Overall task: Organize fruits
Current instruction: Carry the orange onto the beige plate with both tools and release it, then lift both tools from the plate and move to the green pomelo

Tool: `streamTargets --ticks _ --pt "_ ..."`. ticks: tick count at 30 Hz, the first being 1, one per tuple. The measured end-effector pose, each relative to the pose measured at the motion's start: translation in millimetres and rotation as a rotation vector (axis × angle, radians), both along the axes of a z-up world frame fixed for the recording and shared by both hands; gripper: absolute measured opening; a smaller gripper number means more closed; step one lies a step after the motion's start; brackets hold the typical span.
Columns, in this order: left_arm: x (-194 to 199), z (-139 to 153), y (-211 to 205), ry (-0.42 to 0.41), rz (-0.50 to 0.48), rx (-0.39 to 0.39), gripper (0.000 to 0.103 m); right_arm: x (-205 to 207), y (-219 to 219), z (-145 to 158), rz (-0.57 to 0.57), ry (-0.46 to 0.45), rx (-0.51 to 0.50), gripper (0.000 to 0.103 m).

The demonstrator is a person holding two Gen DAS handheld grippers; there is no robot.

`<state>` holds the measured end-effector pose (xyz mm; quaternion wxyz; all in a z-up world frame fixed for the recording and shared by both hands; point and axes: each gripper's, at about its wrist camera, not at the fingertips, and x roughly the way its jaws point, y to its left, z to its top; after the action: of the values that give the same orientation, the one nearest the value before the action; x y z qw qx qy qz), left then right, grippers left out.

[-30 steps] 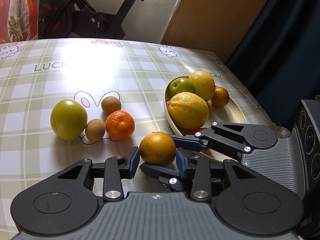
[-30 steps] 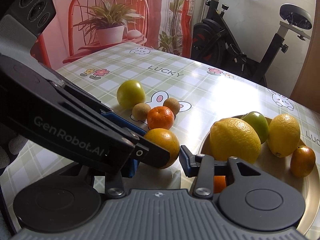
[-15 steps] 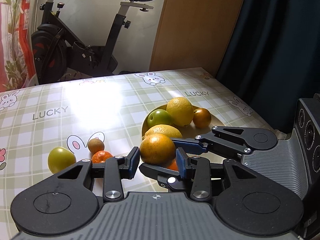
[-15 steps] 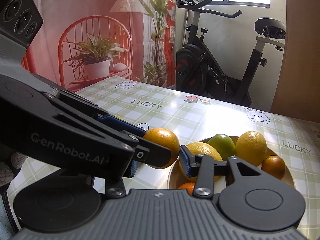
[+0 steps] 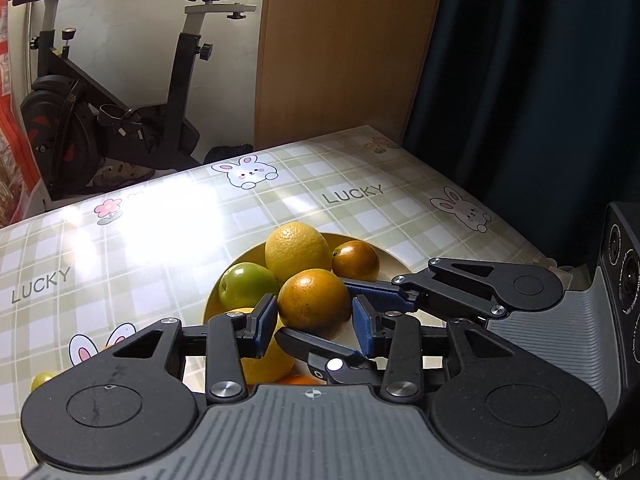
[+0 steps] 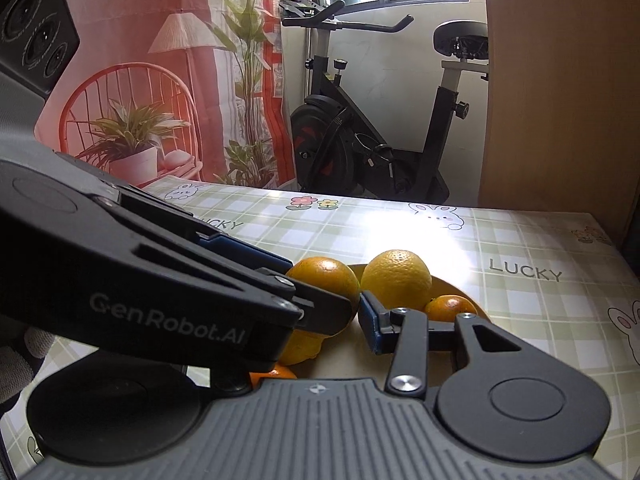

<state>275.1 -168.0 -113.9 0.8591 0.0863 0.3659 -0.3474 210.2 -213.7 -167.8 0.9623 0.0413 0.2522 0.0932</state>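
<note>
An orange (image 5: 314, 304) hangs just above the cream bowl (image 5: 394, 258). My left gripper (image 5: 314, 322) is shut on it, blue pads (image 5: 264, 322) pressing its left and right sides. My right gripper (image 5: 324, 312) crosses in from the right, one finger behind the orange and one beneath it, both touching. In the right wrist view the orange (image 6: 326, 280) sits against my right gripper's (image 6: 324, 304) right finger, and the left gripper's body hides the other finger. The bowl (image 6: 460, 290) holds a yellow citrus (image 5: 296, 246), a green apple (image 5: 246, 290), a small dark tangerine (image 5: 355, 266) and a large lemon (image 5: 268, 360).
A green fruit (image 5: 42, 380) shows at the left edge of the checked tablecloth (image 5: 160, 240). An exercise bike (image 5: 120, 112) and a wooden panel (image 5: 340, 60) stand beyond the far table edge. The table's right edge runs close to the bowl, next to a dark curtain (image 5: 540, 80).
Both grippers lifted the orange off the table and carried it to the right, over the bowl. The loose fruits on the left have slid almost out of view.
</note>
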Motion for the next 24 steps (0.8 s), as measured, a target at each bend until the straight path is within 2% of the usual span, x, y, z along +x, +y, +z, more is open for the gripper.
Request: streamTargets --ticks 10,24 --pt "16 -16 -20 0.037 -0.001 0.041 0.043 14 -21 -18 -0.038 0.045 0.052 0.045" --pt "26 -25 -23 0.072 0.010 0.040 0.046 18 -30 -24 -0.055 0.064 0.098 0.045"
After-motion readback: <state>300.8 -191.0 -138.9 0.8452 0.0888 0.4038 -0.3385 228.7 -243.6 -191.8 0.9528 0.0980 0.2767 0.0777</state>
